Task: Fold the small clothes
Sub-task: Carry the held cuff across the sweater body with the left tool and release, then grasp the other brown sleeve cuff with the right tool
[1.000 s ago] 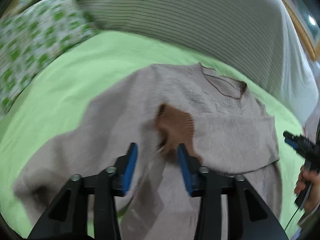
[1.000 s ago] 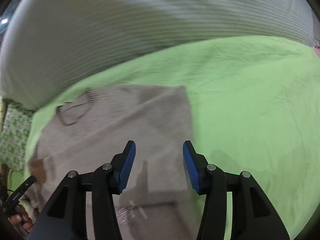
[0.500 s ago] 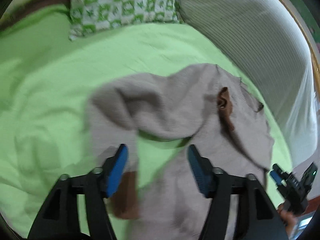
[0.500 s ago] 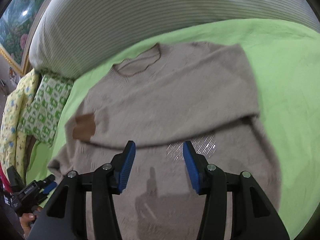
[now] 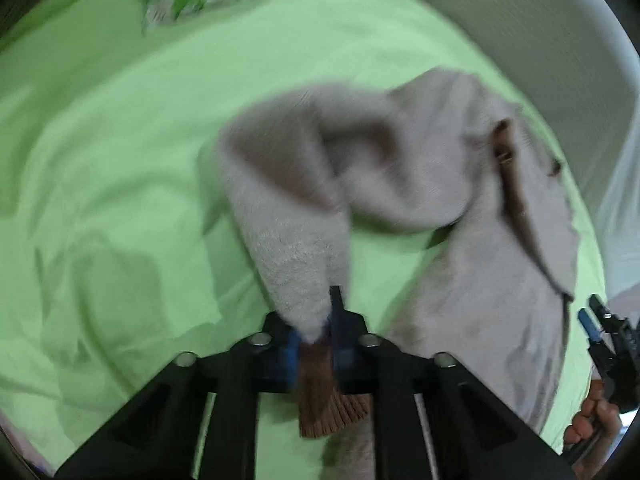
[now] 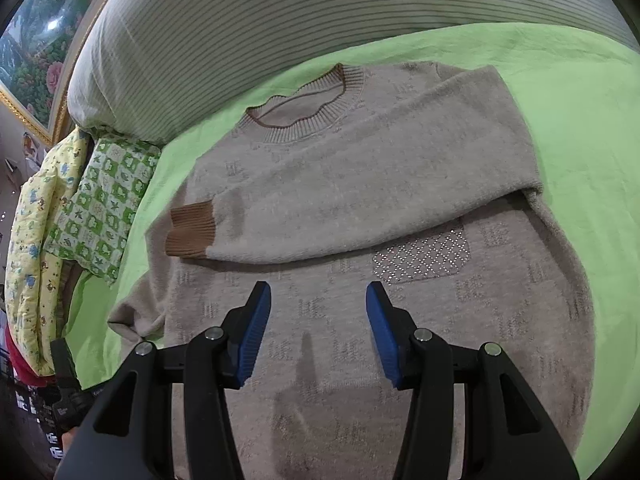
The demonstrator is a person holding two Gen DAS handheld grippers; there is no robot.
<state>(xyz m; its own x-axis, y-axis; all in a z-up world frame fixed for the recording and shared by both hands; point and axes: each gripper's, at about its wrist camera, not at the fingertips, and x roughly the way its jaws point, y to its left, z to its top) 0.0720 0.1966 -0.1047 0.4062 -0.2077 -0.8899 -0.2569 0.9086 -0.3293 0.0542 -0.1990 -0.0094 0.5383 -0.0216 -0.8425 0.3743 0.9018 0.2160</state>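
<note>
A beige knit sweater point(image 6: 360, 200) with brown cuffs lies face up on a green bed sheet point(image 6: 580, 92). One sleeve point(image 6: 400, 176) is folded across the chest, its brown cuff point(image 6: 190, 230) at the left. My right gripper point(image 6: 318, 336) is open and empty above the sweater's lower front. In the left wrist view my left gripper point(image 5: 316, 344) is shut on the other sleeve point(image 5: 296, 240) near its brown cuff point(image 5: 328, 400) and holds it raised off the sheet point(image 5: 100, 160). The right gripper point(image 5: 600, 332) shows at the right edge of that view.
A striped grey headboard cushion point(image 6: 280, 28) runs along the far side. A green checked pillow point(image 6: 104, 200) and a yellow patterned one point(image 6: 36, 232) lie at the left. A framed flower picture point(image 6: 36, 40) hangs behind.
My left gripper has closed on the left sleeve near its cuff and lifted it. My right gripper has drawn back from the sweater, still open.
</note>
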